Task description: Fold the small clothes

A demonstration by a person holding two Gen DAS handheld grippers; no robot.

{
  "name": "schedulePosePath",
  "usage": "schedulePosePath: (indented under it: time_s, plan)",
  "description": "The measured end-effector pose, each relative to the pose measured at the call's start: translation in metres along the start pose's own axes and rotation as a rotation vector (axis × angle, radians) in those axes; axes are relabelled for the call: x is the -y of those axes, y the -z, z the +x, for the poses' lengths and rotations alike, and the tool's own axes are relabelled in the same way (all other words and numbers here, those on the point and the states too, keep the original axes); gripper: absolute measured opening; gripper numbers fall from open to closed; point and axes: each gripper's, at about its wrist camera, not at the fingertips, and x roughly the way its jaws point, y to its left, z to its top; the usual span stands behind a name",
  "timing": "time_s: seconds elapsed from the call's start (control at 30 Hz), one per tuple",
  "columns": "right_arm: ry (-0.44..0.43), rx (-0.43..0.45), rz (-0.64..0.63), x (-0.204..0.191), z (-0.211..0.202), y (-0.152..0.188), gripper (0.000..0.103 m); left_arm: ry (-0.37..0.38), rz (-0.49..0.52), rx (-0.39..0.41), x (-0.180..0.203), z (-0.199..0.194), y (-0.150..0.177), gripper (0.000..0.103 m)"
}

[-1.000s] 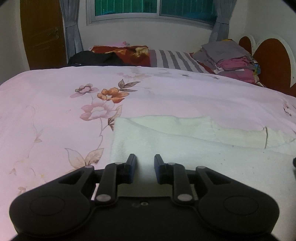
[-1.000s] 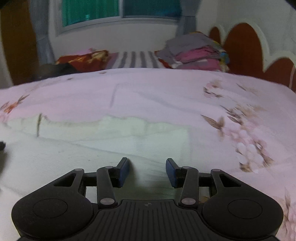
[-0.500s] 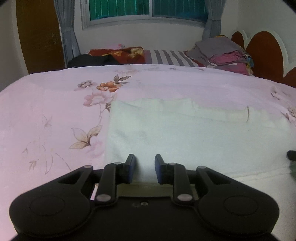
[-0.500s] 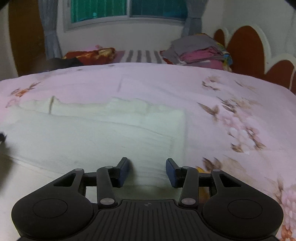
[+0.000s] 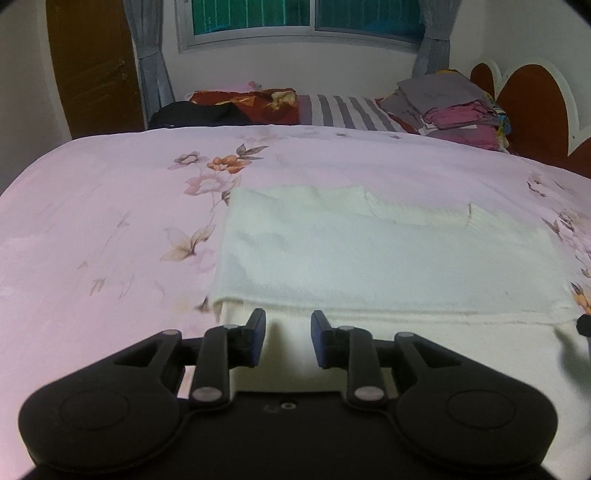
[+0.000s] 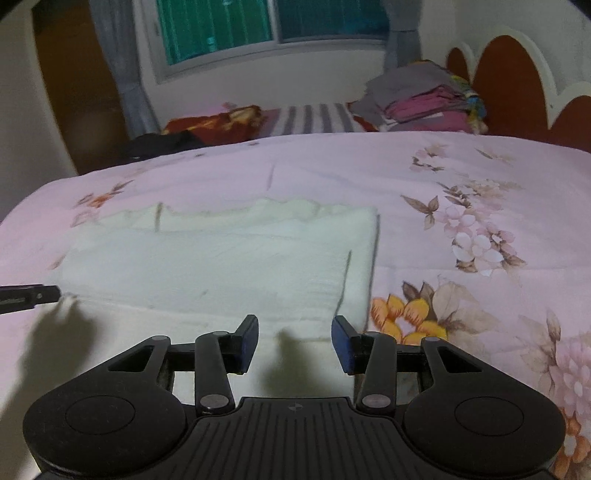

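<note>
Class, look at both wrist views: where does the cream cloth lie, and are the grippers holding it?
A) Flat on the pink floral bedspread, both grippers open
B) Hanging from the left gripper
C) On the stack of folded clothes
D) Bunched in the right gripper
A: the cream cloth lies flat on the pink floral bedspread, with the left gripper and right gripper both open just short of its near edge.

Both cams sit low behind their own gripper fingers, looking along the pink floral bedspread (image 5: pixel 110 221) toward the window (image 5: pixel 306 18) at the top of the frame. Both views share the cream cloth (image 5: pixel 369 258) mid-frame and the folded clothes pile (image 6: pixel 417 99) at the upper right.
</note>
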Motion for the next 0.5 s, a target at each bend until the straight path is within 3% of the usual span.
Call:
schedulePosePath:
  time_s: [0.27,0.5]
  plan:
    - [-0.074,-0.015,-0.001,-0.005,-0.038,0.024,0.044,-0.006,0.005,0.007,0.002,-0.047,0.022,0.040]
    - [-0.052,-0.021,0.017,-0.016,-0.081,0.057,0.044,0.028,0.021,0.004,-0.011,-0.081,0.049,0.050]
